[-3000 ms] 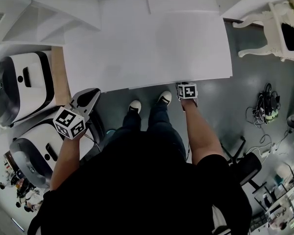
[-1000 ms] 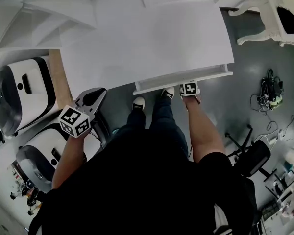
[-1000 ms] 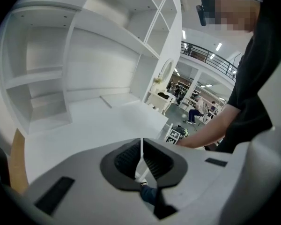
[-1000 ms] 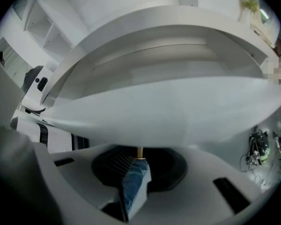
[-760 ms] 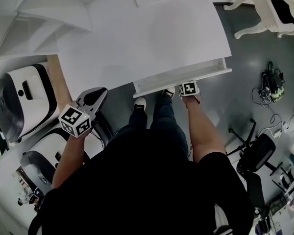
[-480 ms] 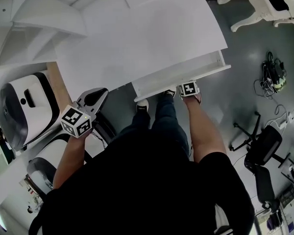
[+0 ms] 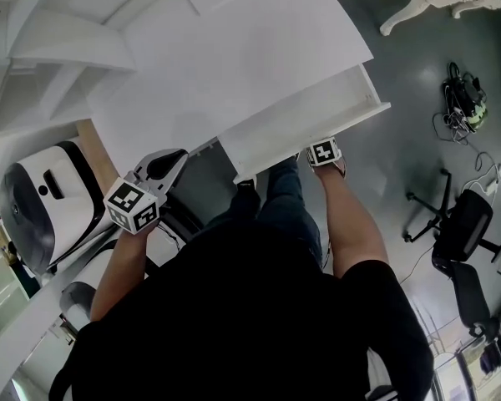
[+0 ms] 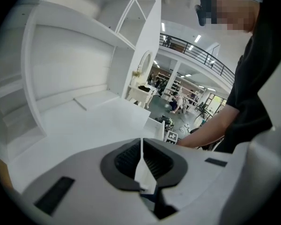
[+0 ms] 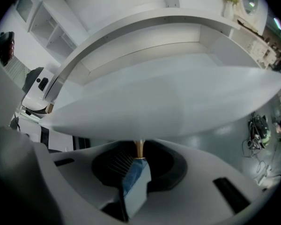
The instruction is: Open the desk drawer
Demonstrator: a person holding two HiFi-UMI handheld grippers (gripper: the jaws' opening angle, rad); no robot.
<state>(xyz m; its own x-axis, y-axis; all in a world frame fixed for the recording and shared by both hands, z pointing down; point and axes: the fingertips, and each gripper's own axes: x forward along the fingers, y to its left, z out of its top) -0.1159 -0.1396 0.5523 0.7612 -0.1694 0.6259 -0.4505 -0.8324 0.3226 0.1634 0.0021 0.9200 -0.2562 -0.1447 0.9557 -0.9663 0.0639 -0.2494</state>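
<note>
The white desk (image 7: 234, 48) has its drawer (image 7: 301, 117) pulled partly out, and the inside shows white. In the head view my right gripper (image 7: 321, 147) sits at the drawer's front edge, fingertips tucked under it. The right gripper view shows the drawer front (image 9: 164, 102) filling the frame. A small brass knob (image 9: 139, 148) sticks out of it, and my right gripper (image 9: 139, 156) is shut on that knob. My left gripper (image 7: 162, 165) hangs off the desk's left front corner, touching nothing. Its jaws are closed and hold nothing (image 8: 141, 157).
Two white rounded machines (image 7: 42, 199) stand on the floor at the left. White shelves (image 7: 58, 40) rise behind the desk. An office chair (image 7: 463, 228) and a bundle of cables (image 7: 468, 98) lie to the right. My shoe (image 7: 246, 182) shows below the drawer.
The drawer has slid out of the desk toward me, with my right gripper still on its knob. The head view has swung, and my left gripper has shifted slightly.
</note>
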